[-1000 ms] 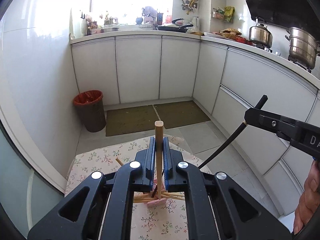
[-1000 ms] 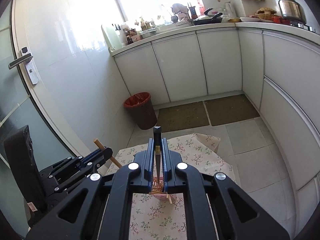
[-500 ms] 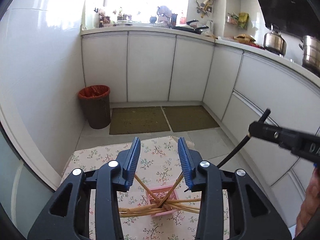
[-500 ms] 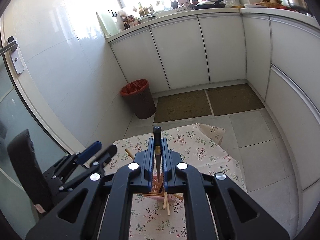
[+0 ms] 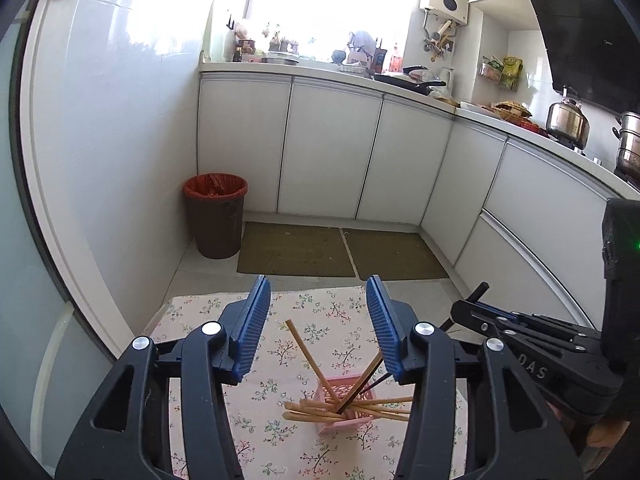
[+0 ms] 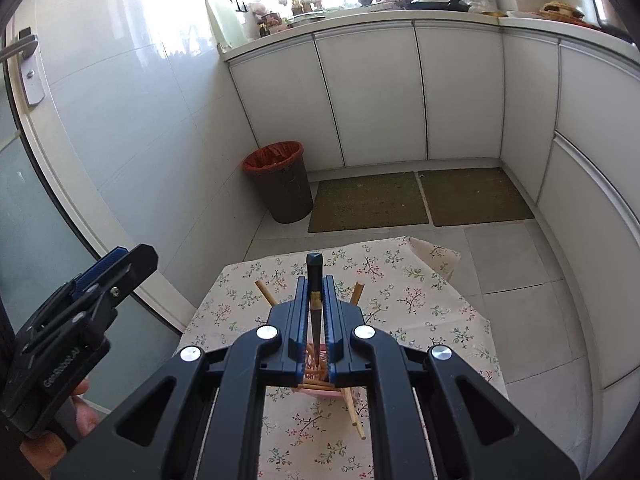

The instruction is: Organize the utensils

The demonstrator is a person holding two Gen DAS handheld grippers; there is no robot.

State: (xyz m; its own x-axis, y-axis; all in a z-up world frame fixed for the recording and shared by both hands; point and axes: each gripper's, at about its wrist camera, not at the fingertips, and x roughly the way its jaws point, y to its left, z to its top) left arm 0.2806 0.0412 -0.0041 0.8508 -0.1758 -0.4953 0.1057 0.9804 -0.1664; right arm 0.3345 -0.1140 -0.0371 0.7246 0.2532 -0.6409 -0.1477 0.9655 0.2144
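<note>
1. Left wrist view: my left tool [image 5: 318, 330] had just been opening and stood spread and empty above the pink basket [image 5: 345, 406] of wooden chopsticks [image 5: 352, 408] on the counter [image 5: 200, 316].
2. Right wrist view: my right tool [image 6: 315, 300] pinched a black chopstick [image 6: 314, 276]; I judged it best to lower its tip straight into the basket.

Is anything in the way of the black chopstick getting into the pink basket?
No outside obstacle shows. The right gripper holds the black chopstick right above the pink basket, but wooden chopsticks already lie crisscrossed across its opening.

Left gripper [image 5: 318, 326] jaws just opened, empty; right gripper [image 6: 318, 312] jaws clamped.
</note>
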